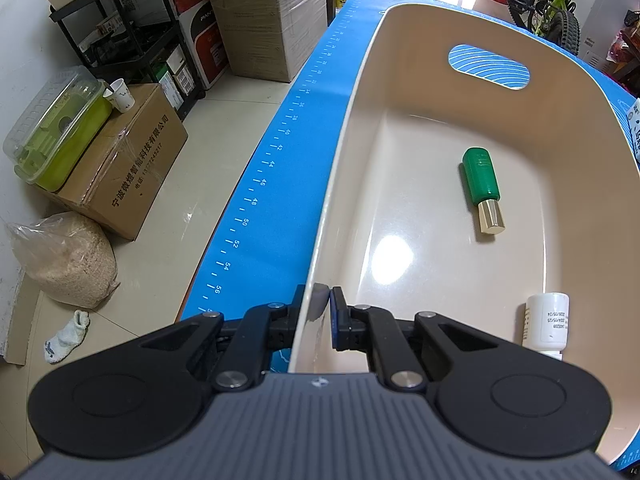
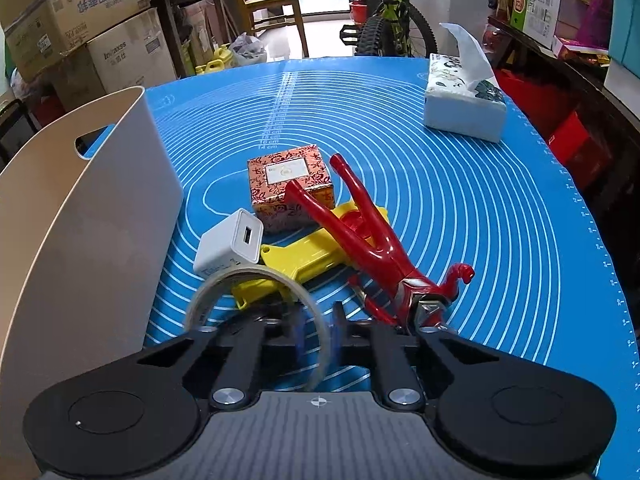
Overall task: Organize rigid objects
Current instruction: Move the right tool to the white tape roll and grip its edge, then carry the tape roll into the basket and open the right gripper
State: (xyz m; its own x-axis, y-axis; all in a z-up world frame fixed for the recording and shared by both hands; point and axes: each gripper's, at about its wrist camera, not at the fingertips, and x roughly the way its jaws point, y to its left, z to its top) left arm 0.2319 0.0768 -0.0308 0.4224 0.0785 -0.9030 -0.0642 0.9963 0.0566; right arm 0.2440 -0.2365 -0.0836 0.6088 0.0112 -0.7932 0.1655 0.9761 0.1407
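My left gripper [image 1: 320, 312] is shut on the near rim of a beige plastic basket [image 1: 344, 152]. Inside the basket lie a green bottle with a gold cap [image 1: 482, 186] and a white bottle [image 1: 546, 326]. My right gripper [image 2: 316, 328] is shut on a roll of clear tape [image 2: 256, 280], its ring passing between the fingers. Just beyond it on the blue mat [image 2: 460, 168] lie a white USB charger [image 2: 230, 248], a yellow plastic tool [image 2: 304, 256], a red figurine [image 2: 376, 248] and a red patterned box [image 2: 290, 188]. The basket [image 2: 92, 216] stands at the left.
A tissue box [image 2: 464, 96] sits at the mat's far right. Past the table's left edge are cardboard boxes [image 1: 120, 160], a black shelf [image 1: 132, 36], a sack of grain [image 1: 66, 260] and a sock [image 1: 66, 336] on the floor. A bicycle [image 2: 388, 20] stands behind the table.
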